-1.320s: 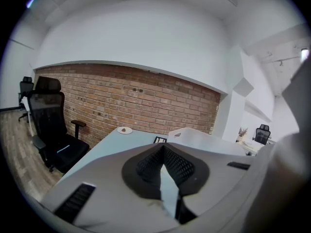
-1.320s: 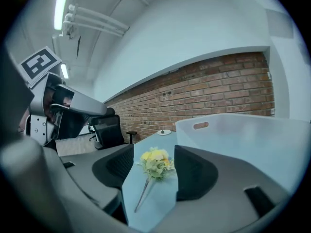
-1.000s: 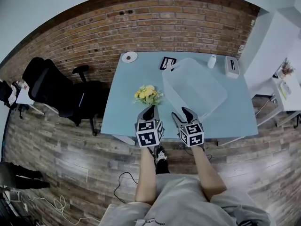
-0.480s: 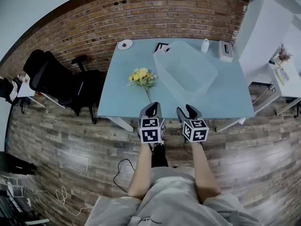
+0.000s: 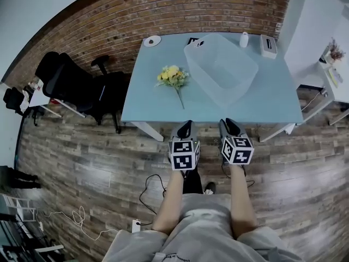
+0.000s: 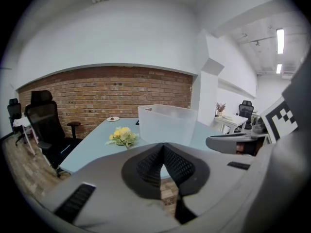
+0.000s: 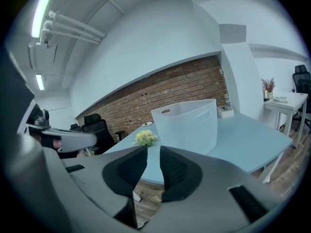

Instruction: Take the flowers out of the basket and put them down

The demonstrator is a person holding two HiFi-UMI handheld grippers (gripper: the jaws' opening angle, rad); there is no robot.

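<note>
Both grippers have drawn back from the table's near edge and are now over the wooden floor (image 5: 109, 162), close in front of the person's lap, each on a bare forearm. On the left gripper (image 5: 187, 125) the ribbed pads meet at their tips, closed on nothing. The right gripper (image 5: 229, 124) has just been closing its jaws, and they stand a narrow slit apart, with only floor and table edge showing through the gap. Beyond them lies the pale blue table (image 5: 262, 102). The flowers (image 5: 172, 75), a small yellow bunch with green leaves, lie flat on it, the stem pointing back toward the near edge. They are outside the basket (image 5: 234, 91), just to its left and not touching it. The basket is a translucent white tub with cut-out handles, standing upright and turned at an angle to the table's edges. Along the table's far edge sit a white dish (image 5: 152, 40), a small white bottle (image 5: 244, 39) and a white box (image 5: 268, 46). A black office chair (image 5: 71, 83) stands left of the table, and a brick wall (image 5: 163, 10) runs behind.
</note>
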